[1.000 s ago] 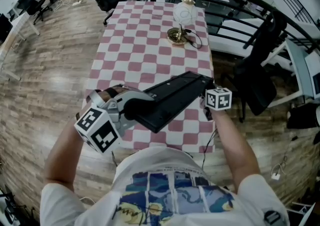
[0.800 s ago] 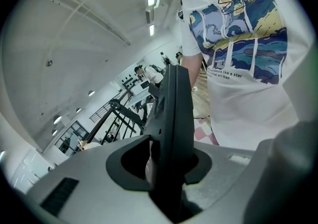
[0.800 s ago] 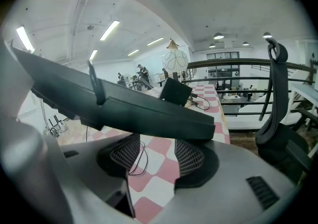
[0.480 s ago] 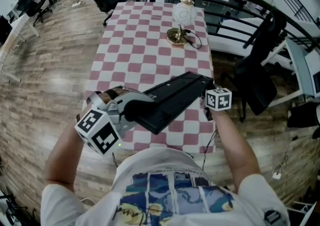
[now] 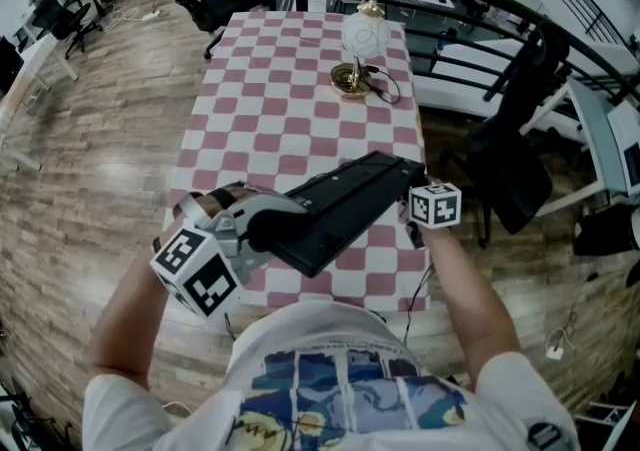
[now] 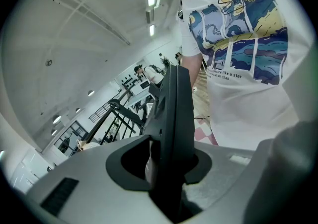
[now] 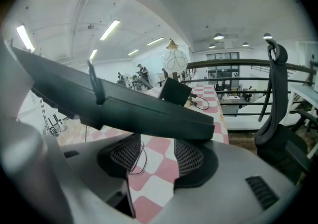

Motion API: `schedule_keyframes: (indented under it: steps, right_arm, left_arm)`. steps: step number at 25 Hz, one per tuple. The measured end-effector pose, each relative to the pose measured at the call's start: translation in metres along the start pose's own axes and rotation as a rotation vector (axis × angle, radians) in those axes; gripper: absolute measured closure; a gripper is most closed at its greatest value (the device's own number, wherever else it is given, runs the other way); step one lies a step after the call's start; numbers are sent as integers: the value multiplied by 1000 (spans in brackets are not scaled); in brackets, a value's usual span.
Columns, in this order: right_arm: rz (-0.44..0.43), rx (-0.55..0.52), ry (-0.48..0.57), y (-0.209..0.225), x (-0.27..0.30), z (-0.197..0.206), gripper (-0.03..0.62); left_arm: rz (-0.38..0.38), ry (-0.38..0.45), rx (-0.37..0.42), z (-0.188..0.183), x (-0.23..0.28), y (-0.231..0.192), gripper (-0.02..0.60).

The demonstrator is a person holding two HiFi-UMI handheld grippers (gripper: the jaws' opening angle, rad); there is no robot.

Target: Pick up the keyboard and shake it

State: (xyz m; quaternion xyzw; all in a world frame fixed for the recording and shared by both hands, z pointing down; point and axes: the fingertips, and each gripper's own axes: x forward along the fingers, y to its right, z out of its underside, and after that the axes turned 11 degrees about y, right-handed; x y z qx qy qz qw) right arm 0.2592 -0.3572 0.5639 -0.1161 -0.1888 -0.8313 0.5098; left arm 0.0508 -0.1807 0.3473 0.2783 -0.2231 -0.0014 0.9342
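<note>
Above the near end of the checked surface (image 5: 270, 109), clear of it: keyboard (image 5: 340, 207), aslant. Left gripper (image 5: 268, 227) fingers are clamped on its near-left end, which shows edge-on in the left gripper view. Right gripper (image 7: 154, 157) fingers stand apart, with cloth visible between them. The keyboard's right end passes just over them; whether it rests on the tips, cannot tell.

Risk: probably only one firm grip, at one end. Shaking would likely lever the long body in the left fingers, so it may twist, slip and drop onto the surface. A wide swing might also reach the lamp (image 5: 360, 39) further up.

Count: keyboard 1; grippers 2; lamp 1; surface 1.
</note>
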Motion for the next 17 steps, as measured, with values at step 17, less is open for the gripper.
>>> schedule_keyframes:
  steps: [17]
  right_arm:
    - [15,-10,6,2,-1,-5,399]
  left_arm:
    - [-4,6,0,-2,-2,0,486]
